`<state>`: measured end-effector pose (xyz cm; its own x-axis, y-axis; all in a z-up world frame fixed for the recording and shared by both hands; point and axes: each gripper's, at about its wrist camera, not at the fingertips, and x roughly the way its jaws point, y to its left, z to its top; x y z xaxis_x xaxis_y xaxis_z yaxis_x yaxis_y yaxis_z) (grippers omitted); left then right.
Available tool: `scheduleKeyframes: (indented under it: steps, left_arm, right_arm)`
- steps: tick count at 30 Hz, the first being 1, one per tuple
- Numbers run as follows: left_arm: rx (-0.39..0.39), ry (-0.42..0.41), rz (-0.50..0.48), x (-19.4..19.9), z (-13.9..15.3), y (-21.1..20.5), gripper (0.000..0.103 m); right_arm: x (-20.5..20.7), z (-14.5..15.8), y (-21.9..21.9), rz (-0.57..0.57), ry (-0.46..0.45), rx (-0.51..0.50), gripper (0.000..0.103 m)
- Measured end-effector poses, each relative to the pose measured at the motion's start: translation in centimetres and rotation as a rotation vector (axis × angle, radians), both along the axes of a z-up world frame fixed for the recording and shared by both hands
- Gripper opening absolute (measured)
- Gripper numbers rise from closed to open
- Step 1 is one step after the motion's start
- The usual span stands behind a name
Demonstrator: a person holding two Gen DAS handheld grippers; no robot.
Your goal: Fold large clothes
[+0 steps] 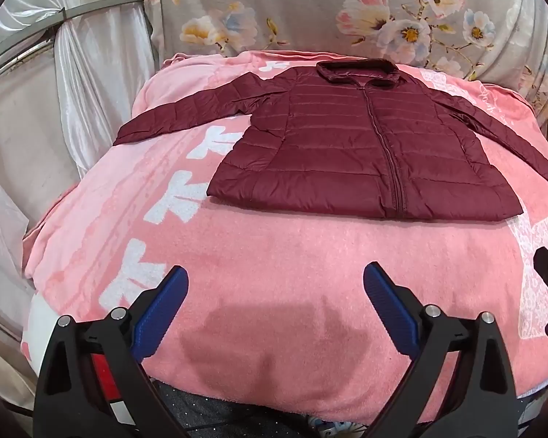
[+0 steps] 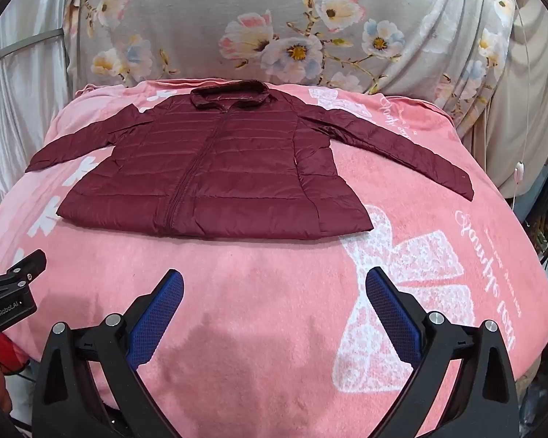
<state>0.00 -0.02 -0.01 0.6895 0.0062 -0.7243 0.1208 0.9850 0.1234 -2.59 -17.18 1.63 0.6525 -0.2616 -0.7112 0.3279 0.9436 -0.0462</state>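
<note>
Two grippers, left (image 1: 276, 292) and right (image 2: 274, 294), hover with jaws spread and empty while the jacket (image 1: 369, 160) lies flat, zipped, sleeves out on the blanket (image 1: 274, 255), folding not yet begun.

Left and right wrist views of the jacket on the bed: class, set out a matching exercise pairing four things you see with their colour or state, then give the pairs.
Things:
1. puffer jacket
2. blanket
3. left tool
4. floral sheet

Descriptions:
A. grey with pale flowers, behind the bed
B. open, blue pads, holding nothing
C. maroon, zipped, laid flat with sleeves spread
D. pink with white print, under the jacket

Pairs: 1-C, 2-D, 3-B, 4-A. The right tool is open too.
</note>
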Motion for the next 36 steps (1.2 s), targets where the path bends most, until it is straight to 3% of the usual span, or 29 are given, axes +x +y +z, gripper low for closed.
scheduleKeyframes:
  steps: [36]
  left_arm:
    - [0.002, -0.003, -0.001, -0.03, 0.03, -0.01, 0.094]
  right_arm:
    - [0.06, -0.04, 0.00, 0.000, -0.001, 0.005, 0.098]
